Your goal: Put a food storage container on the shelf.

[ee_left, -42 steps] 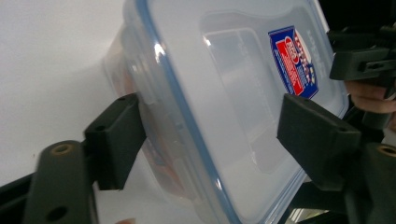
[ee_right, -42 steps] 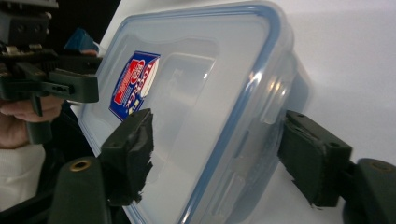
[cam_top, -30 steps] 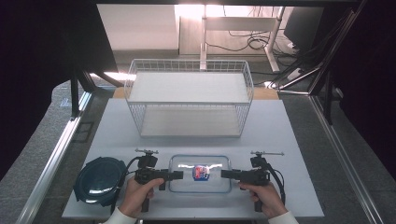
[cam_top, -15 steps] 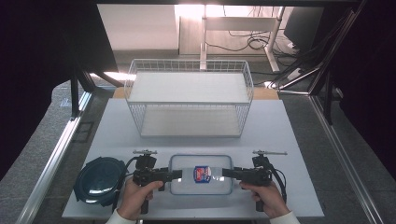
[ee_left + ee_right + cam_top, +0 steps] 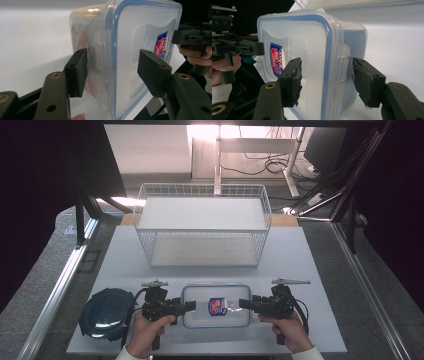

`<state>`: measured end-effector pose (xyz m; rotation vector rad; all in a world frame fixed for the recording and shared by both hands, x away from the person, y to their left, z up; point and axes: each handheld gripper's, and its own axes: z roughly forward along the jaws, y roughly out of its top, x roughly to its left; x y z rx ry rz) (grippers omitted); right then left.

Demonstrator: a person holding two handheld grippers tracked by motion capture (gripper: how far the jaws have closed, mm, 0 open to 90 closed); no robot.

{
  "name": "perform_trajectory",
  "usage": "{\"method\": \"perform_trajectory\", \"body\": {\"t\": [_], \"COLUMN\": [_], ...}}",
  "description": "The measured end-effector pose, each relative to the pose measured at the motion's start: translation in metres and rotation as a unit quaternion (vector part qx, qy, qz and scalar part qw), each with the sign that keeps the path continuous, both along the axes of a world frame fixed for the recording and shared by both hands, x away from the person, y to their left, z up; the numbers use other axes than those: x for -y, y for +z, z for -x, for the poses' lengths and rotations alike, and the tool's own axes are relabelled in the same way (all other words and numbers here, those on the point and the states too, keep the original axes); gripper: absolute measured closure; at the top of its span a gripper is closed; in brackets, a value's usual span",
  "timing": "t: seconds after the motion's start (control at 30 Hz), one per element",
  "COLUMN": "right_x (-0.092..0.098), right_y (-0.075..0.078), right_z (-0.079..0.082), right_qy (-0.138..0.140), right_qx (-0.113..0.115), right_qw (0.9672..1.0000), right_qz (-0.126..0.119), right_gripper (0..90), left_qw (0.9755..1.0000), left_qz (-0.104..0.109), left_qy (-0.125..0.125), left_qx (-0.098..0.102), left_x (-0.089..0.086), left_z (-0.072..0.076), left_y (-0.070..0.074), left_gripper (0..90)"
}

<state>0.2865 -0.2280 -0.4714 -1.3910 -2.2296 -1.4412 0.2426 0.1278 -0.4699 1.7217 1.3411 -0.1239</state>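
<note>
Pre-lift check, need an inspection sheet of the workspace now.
Surface: white table, no spills seen.
Job's things: clear lidded container, lying flat between the grippers.
Clutter: white wire basket behind; dark blue bowl at left.
Grippers: left gripper has just been closing, shut on the container's end; right gripper shut on the other end.
Cables: gripper cable trailing; floor cables beyond the table.
Surroundings: grey floor, dark surrounds.
</note>
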Motion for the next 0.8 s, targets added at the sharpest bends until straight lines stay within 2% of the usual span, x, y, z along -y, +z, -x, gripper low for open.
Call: {"method": "perform_trajectory", "body": {"t": [0.4,0.5,0.8], "right_x": [0.001,0.000,-0.001], "right_y": [0.017,0.026,0.035], "right_z": [0.006,0.008,0.011], "right_qy": [0.002,0.003,0.002], "right_qx": [0.026,0.042,0.058], "right_qw": [0.9997,0.9991,0.9982], "right_qz": [0.003,0.006,0.015], "right_gripper": [41.6,41.6,41.6], "left_qw": [0.9997,0.9994,0.9993], "left_qz": [-0.004,0.000,0.001], "left_qy": [0.000,-0.001,0.000], "left_qx": [0.025,0.034,0.036], "left_x": [0.001,0.001,0.000], "left_z": [0.006,0.008,0.008], "left_y": [0.016,0.021,0.025], "left_gripper": [42.5,42.6,41.9]}}
